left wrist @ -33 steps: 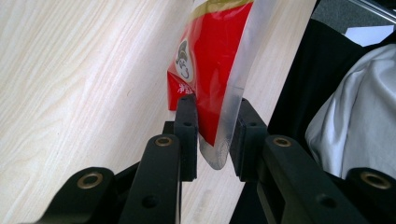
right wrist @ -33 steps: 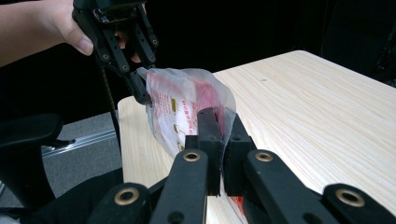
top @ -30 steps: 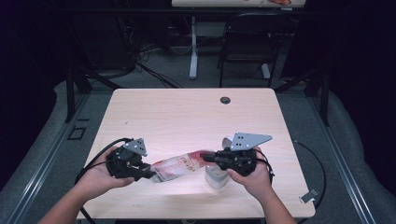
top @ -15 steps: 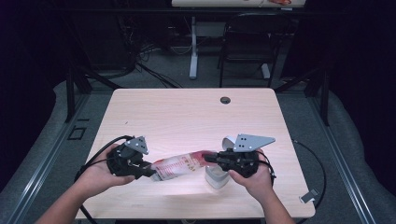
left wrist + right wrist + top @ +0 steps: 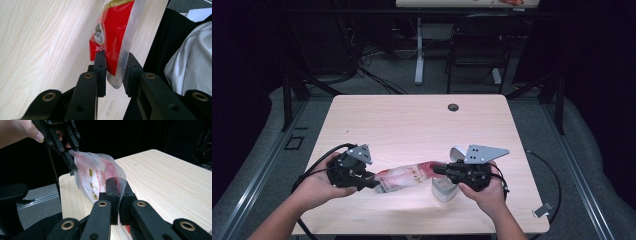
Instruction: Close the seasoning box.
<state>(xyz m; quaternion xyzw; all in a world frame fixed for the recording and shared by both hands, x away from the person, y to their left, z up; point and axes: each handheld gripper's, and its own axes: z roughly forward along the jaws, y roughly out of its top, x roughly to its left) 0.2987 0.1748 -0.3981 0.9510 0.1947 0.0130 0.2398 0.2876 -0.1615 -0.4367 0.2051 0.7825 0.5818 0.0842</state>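
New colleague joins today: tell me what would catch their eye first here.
A red-and-clear plastic pouch stretched above the near table edge between two hand-held tools. The right tool is clamped on one end; the left tool straddles the other end's sealed edge. A small white container sits under the right hand.

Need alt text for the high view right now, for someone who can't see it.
Two hand-held grippers hold a red and clear bag stretched between them above a pale wooden table: the left gripper at one end, the right gripper at the other. A white container sits under the right hand.
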